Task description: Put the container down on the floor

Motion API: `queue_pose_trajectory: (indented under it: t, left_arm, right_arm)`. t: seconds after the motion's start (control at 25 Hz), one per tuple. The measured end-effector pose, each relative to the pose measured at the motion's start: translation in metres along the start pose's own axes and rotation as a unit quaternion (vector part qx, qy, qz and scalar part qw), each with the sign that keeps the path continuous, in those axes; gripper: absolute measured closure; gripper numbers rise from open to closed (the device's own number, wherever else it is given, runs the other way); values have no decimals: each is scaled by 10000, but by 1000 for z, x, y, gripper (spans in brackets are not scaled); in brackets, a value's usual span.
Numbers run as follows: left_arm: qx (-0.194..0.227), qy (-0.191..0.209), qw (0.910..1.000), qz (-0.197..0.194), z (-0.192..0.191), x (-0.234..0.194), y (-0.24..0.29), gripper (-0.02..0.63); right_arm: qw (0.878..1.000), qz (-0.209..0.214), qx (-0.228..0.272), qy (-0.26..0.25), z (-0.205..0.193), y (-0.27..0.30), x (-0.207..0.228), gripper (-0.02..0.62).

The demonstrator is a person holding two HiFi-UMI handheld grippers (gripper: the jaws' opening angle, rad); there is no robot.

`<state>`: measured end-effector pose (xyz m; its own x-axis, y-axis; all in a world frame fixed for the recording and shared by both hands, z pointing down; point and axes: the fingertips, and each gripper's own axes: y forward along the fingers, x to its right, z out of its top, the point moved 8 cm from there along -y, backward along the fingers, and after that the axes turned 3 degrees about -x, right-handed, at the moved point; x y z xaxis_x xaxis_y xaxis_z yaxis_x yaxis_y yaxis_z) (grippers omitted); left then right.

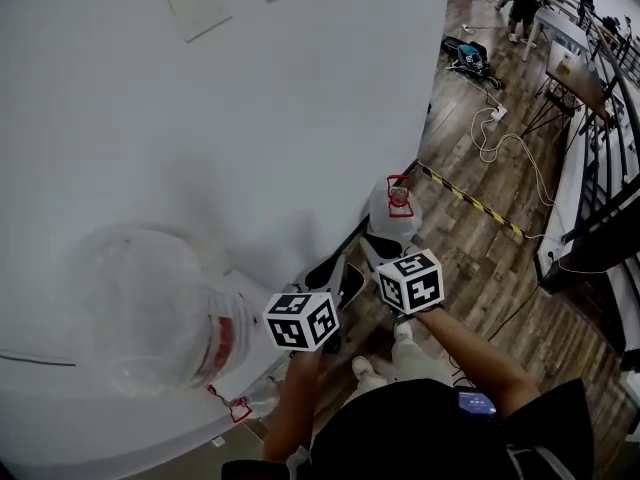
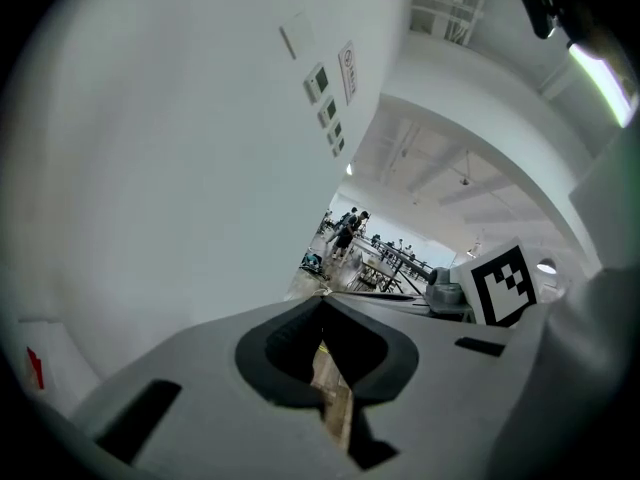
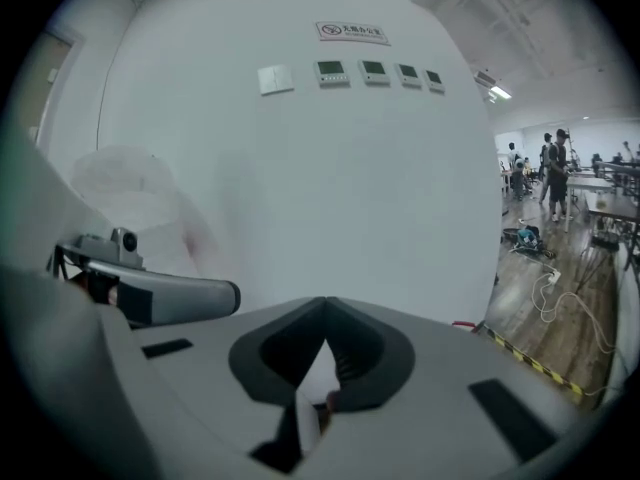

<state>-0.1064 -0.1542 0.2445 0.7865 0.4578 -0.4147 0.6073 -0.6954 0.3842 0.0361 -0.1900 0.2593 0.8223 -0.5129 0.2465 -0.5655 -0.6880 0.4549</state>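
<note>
A clear water jug (image 1: 397, 206) with a red handle on its neck stands upright on the wooden floor against the white curved wall. Both grippers hang in the air nearer me than it, apart from it. My left gripper (image 1: 332, 274) (image 2: 322, 303) is shut with nothing between its jaws. My right gripper (image 1: 384, 242) (image 3: 325, 303) is shut and empty too, its tips just short of the jug. A second, larger clear jug (image 1: 150, 310) with a red label lies on a white ledge at the left; it shows faintly as the larger jug (image 3: 130, 183) in the right gripper view.
The white wall (image 1: 250, 118) fills the left and centre, with switch panels (image 3: 372, 70) high up. Cables (image 1: 500, 143) and yellow-black tape (image 1: 470, 200) cross the wooden floor (image 1: 480, 268) at right. Tables and people stand far back. My shoes (image 1: 365, 370) are below the grippers.
</note>
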Motion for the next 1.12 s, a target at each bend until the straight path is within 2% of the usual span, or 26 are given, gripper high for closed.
queue_pose_trajectory:
  t: [0.28, 0.6, 0.88, 1.12]
  left_arm:
    - [85, 246, 9997, -40, 6, 16, -19, 592]
    - [319, 493, 9982, -108, 13, 56, -32, 592]
    - [534, 496, 9973, -99, 17, 92, -43, 592]
    - [651, 506, 9966, -41, 1, 132, -50, 592]
  right_arm:
    - [9996, 26, 275, 38, 7, -20, -15, 566]
    - [9983, 99, 562, -72, 16, -63, -19, 566]
    - [9973, 60, 706, -168, 22, -109, -12, 566]
    - [9969, 66, 758, -217, 14, -150, -3, 566]
